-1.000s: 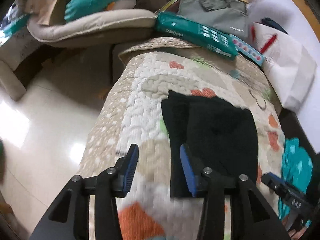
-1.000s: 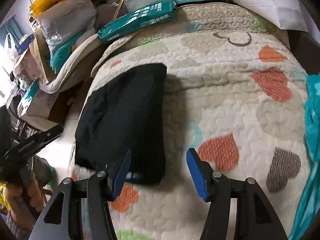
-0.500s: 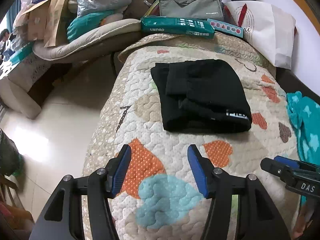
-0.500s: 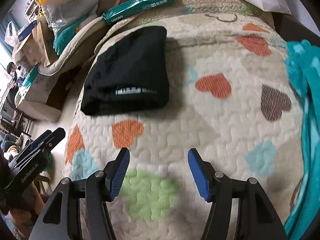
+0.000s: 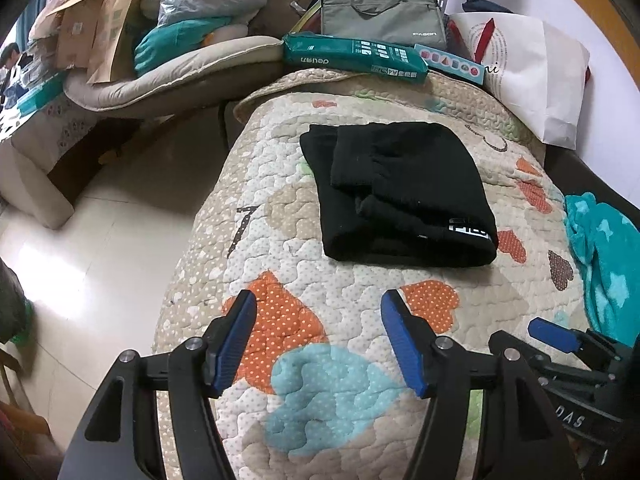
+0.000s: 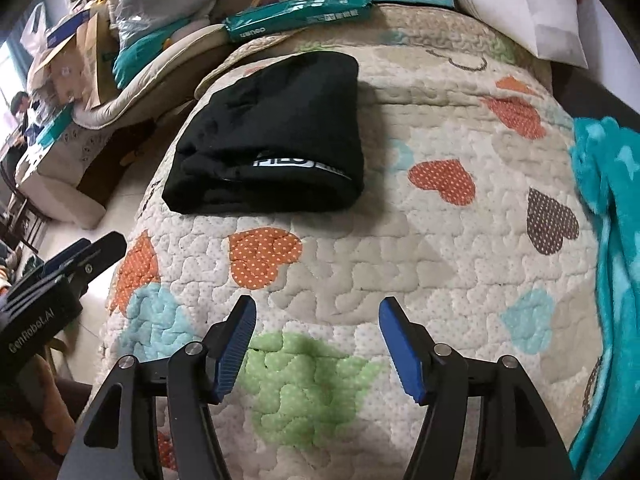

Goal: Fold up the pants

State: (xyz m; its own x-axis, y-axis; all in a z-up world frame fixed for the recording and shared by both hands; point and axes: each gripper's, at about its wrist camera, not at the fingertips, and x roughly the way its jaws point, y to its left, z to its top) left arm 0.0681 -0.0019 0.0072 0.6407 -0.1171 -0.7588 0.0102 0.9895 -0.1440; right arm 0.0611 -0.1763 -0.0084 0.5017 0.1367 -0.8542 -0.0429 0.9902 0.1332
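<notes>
A: Black pants [image 5: 400, 196] lying folded into a compact stack on the heart-print quilt [image 5: 320, 380], well ahead of the left gripper [image 5: 316, 338] and ahead and to the left of the right gripper [image 6: 314, 338]. Both sets of blue pads spread wide, nothing between them, hovering over bare quilt

B: Looks finished, or nearly. Worth leaving the stack alone; if tidying at all, better to press flat from above than to pinch an edge, since soft knit layers slide apart easily

A: Agreed. Upper layer sits slightly askew in the left wrist view, a narrower flap over a wider base

B: Hard to make out from the right wrist view. Shows instead the near folded edge with the white-lettered waistband [image 6: 288, 166], plus a brown heart patch [image 6: 552, 220] off to the right

A: Left view adds the grey laptop bag [image 5: 384, 16] and green paper ream [image 5: 352, 56] far ahead, beyond the stack
</notes>
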